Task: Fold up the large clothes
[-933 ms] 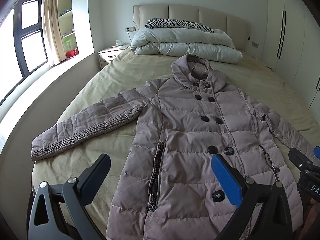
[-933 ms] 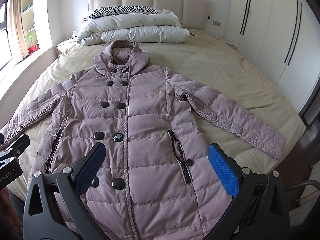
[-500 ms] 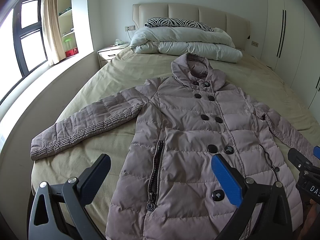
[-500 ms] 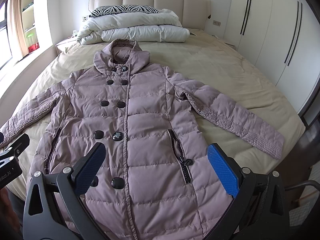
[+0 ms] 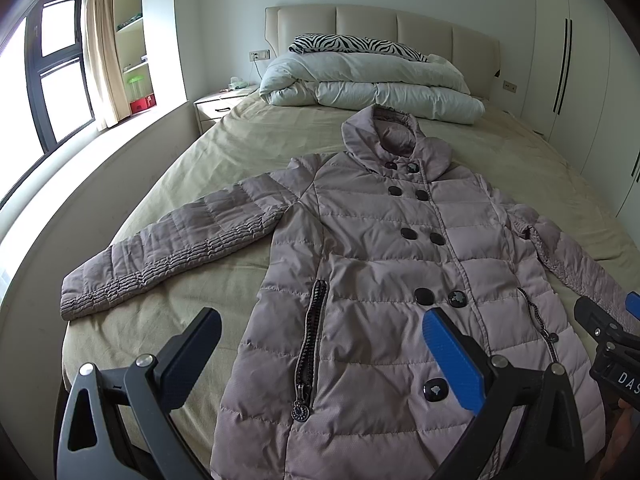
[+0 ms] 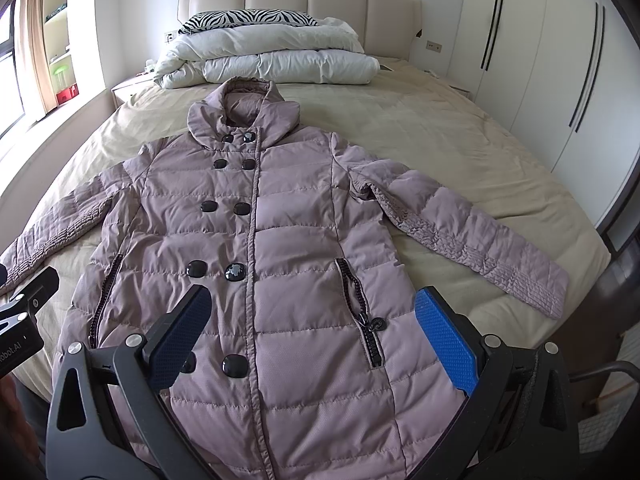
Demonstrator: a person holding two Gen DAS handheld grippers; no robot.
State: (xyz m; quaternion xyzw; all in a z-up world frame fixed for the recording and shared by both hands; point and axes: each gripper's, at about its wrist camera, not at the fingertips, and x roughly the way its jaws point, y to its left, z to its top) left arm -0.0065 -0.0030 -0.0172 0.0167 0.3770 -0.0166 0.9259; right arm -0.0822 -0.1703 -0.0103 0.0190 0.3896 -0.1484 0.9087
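Garment: a padded coat (image 6: 280, 248) lay face up and buttoned on the bed (image 6: 460, 152), hood toward the headboard (image 6: 300, 0), hem at the near edge.
Long axis: ran from hem to hood, straight away from both tools; sleeves were spread to either side.
Left gripper (image 5: 320, 344): jaws stood wide apart, holding nothing, poised above the hem's left part beside the zip pocket (image 5: 310, 344).
Right gripper (image 6: 312, 324): jaws likewise wide apart and empty, above the hem's right part.
Nearer hand: the left sleeve (image 5: 172, 248) lay ahead and to the left of the left tool; the right sleeve (image 6: 472, 236) lay ahead and to the right of the right tool. Each sleeve judged best taken by its own side.
Material: quilted mauve shell in horizontal channels, smooth, puffy; likely springy and slow to hold a crease.
Fittings: dark glossy buttons (image 6: 224, 208) in two columns; gathered stitching on both sleeves.
Surroundings: a folded white duvet (image 6: 272, 60) lay just beyond the hood.
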